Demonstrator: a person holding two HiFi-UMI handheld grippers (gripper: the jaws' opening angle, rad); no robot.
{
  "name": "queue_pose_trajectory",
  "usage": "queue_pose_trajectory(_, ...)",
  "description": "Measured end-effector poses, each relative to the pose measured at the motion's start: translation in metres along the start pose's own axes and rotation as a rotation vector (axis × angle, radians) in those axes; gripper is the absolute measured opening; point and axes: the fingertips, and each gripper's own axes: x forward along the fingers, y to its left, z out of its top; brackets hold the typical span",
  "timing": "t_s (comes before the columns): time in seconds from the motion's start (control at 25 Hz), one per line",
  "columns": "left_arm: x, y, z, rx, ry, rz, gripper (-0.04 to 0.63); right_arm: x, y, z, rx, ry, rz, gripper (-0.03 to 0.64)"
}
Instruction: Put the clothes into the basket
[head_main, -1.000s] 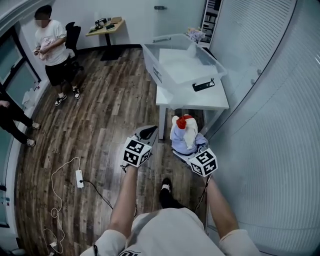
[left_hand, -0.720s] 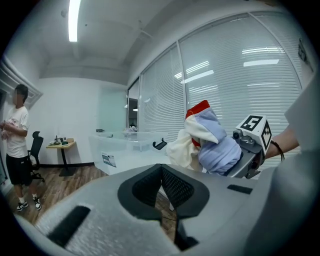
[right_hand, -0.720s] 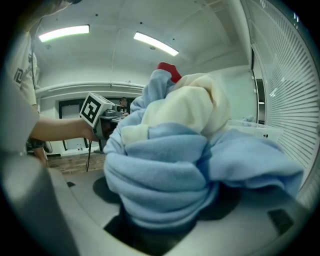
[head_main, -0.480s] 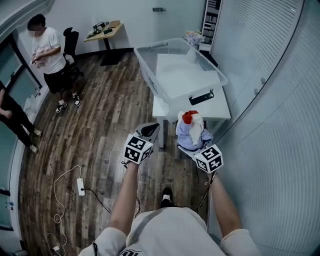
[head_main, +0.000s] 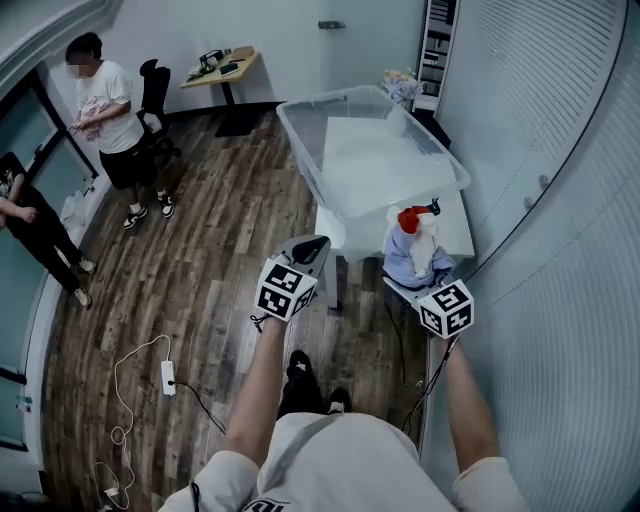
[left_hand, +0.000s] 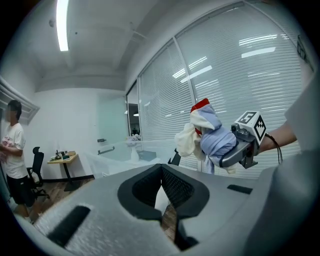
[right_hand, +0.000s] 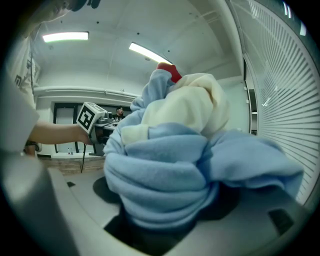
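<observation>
A bundle of clothes, light blue with cream and red parts, is gripped by my right gripper and fills the right gripper view. The bundle hangs over the near edge of the white table. A large clear plastic basket stands on that table, just beyond the bundle. My left gripper is to the left of the table's near corner, over the wood floor. Its jaws meet at the tips with nothing between them. In the left gripper view the bundle shows at the right and the basket ahead.
White slatted blinds run along the right, close to the table. Two people stand at the far left. A small desk and a chair are at the back. A power strip with cable lies on the floor.
Both grippers have moved forward toward the table. The bundle has gone from over the floor to over the table's near edge. The left gripper stays shut.
</observation>
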Motion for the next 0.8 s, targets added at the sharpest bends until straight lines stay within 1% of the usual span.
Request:
queue_pose_trajectory(0.16,0.006,0.017,-0.008,0.004,0.020,0.007,0.012,0.015,-0.014,0.008,0.020,-0.033,-0.006,0.377)
queue_pose_trajectory(0.32,0.018,0.039,-0.011,0.010,0.032,0.015,0.012,0.034,-0.021,0.014,-0.006,-0.034,0.012,0.377)
queue_pose_trajectory(0.56,0.054,0.062,0.002,0.025,0.025,0.001,0.012,0.061,-0.046,0.029,-0.007,-0.049,0.015,0.377)
queue_pose_trajectory(0.8,0.080,0.082,0.019,0.040,0.001,-0.009,0.012,0.075,-0.063,0.042,0.001,-0.049,0.024,0.377)
